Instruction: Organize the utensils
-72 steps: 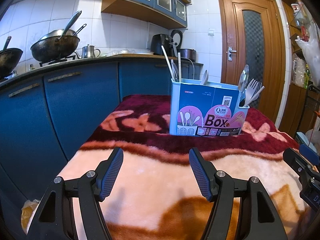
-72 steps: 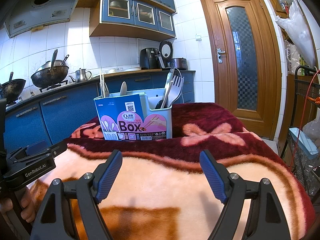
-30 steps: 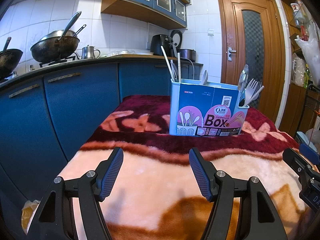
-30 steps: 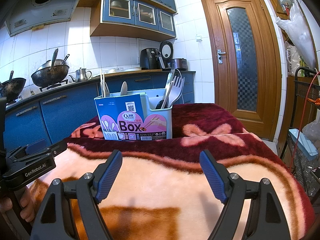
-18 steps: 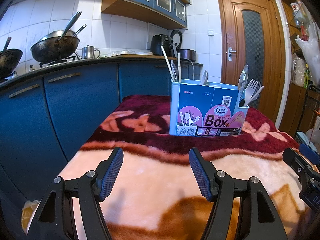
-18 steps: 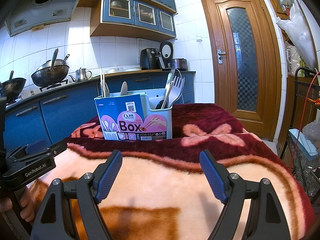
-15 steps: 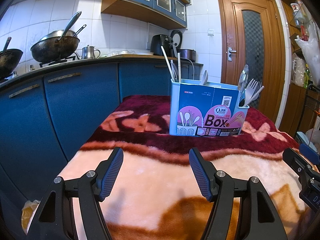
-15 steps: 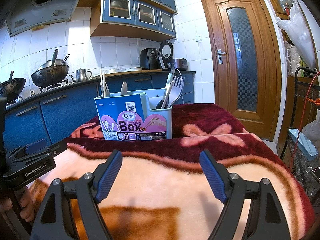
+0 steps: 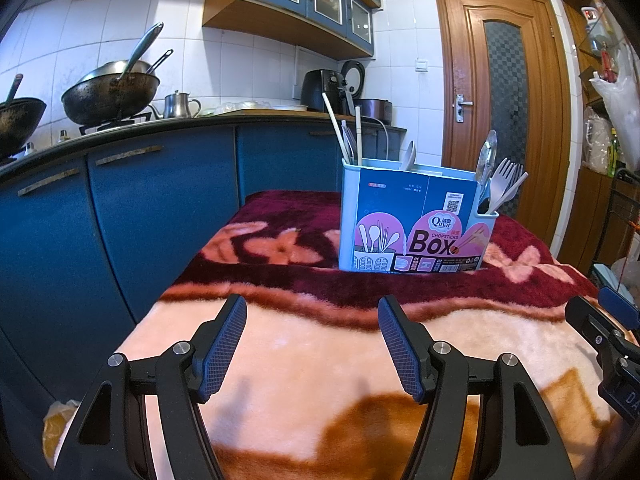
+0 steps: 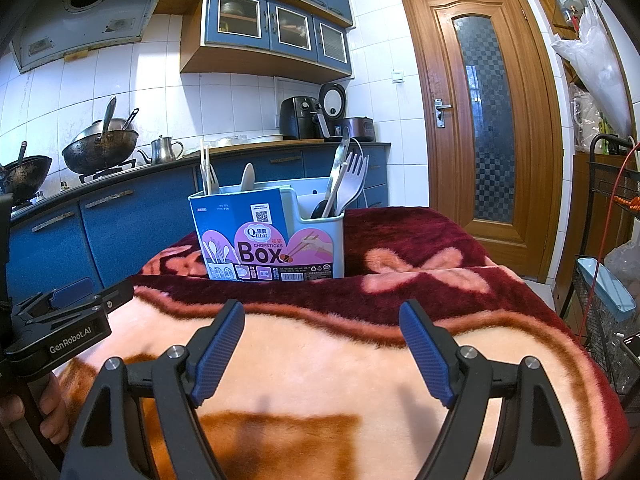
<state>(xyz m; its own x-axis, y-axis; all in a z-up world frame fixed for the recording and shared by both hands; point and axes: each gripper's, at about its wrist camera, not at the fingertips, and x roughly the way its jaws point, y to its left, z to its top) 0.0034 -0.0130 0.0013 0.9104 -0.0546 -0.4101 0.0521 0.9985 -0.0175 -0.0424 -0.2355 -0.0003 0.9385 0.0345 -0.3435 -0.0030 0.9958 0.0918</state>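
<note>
We hold the left claw wide apart over the blanket that covers the tabletop, nothing between its blue pads. The right claw gapes just as wide, and it grips nothing either. Both claws hover low over the pale peach part of the blanket, side by side, each catching the other at the edge of its view.

Straight ahead of both claws, well beyond the fingertips, stands the utensil box, upright on the dark red band of the blanket, its printed card sleeve facing us. From the left claw it sits ahead and a touch to the right; from the right claw, ahead and a touch to the left. White chopsticks poke up from its far left compartment, a pale spoon peeks from the middle, and a white fork leans with a metal utensil in the right-hand cup.

Off to the left of the claws runs the blue kitchen counter with a wok on the stove. A hand shows at the lower left of the right wrist view.
</note>
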